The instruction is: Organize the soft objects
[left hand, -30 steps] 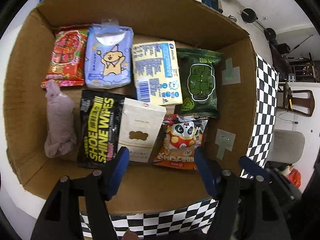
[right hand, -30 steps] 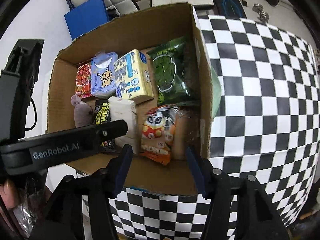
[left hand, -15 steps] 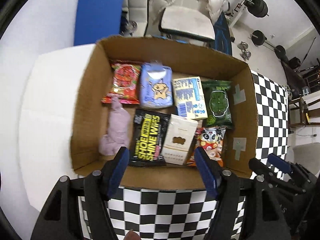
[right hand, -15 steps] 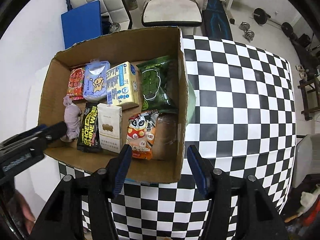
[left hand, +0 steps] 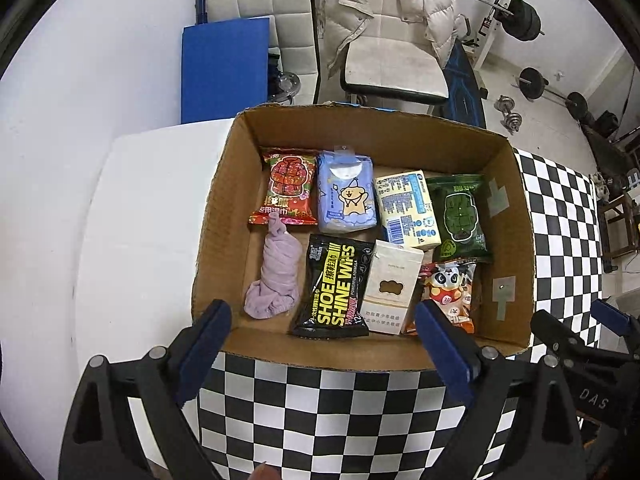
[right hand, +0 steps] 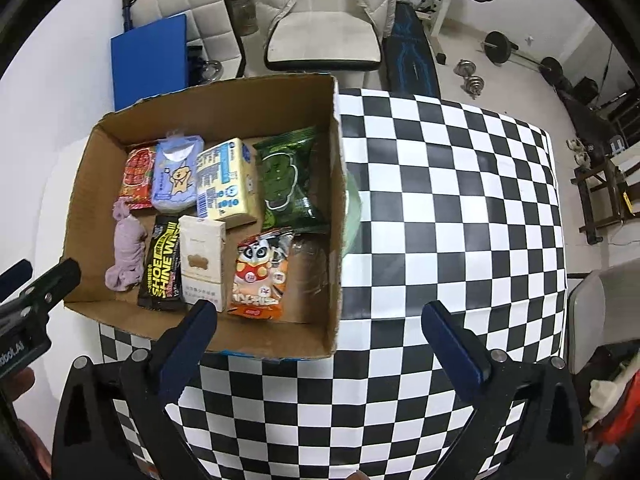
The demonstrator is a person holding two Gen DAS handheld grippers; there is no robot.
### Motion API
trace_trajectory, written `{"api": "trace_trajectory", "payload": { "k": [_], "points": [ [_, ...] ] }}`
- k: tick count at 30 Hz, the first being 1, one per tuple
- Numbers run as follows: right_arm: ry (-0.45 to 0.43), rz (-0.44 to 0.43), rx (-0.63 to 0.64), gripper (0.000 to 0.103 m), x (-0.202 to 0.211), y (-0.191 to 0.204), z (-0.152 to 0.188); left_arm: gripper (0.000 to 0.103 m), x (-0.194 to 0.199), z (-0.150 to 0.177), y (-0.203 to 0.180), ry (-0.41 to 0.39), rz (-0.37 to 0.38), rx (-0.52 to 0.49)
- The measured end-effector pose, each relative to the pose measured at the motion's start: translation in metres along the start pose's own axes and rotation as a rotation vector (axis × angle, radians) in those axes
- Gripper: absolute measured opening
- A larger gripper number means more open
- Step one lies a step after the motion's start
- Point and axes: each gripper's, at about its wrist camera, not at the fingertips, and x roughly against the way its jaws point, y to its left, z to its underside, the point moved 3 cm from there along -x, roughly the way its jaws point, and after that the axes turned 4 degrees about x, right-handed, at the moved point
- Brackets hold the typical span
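A cardboard box (left hand: 224,200) sits on the checkered worktop (right hand: 460,200), toward its left edge. Inside, the back row holds a red packet (left hand: 286,188), a blue tissue pack (left hand: 346,196), a yellow pack (left hand: 408,208) and a green packet (left hand: 460,216). The front row holds a rolled purple cloth (left hand: 276,276), a black shoe wipes pack (left hand: 334,286), a white box (left hand: 392,286) and an orange panda packet (left hand: 448,292). The left hand-held gripper (left hand: 322,344) hovers by the box's near wall, fingers spread wide, holding nothing. The right hand-held gripper (right hand: 316,344) hangs over the worktop's near edge, equally wide and empty.
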Motion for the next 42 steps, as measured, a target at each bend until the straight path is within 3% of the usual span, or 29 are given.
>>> {"api": "trace_trajectory", "payload": {
  "k": [5,9,18,26,33,42],
  "points": [
    [-0.015,-0.002,-0.015,0.103,0.008,-0.006,0.003,0.094,0.013,0.003,-0.004,-0.017,0.010,-0.005],
    [-0.058,-0.026,-0.021,0.103,0.034,-0.007,0.009,0.094,0.052,0.007,-0.008,-0.076,-0.002,-0.012],
    [-0.291,0.007,0.017,0.103,0.174,-0.011,0.052,0.094,0.165,0.036,0.000,-0.234,0.043,0.014],
    [-0.431,0.045,0.025,0.103,0.264,-0.014,0.084,0.094,0.225,0.059,0.012,-0.307,0.055,0.047],
    [-0.464,0.039,0.043,0.103,0.294,-0.007,0.098,0.094,0.251,0.072,0.017,-0.352,0.034,0.054],
    [-0.452,0.033,0.046,0.103,0.299,-0.004,0.105,0.094,0.253,0.082,0.016,-0.335,0.038,0.058]
  ]
}}
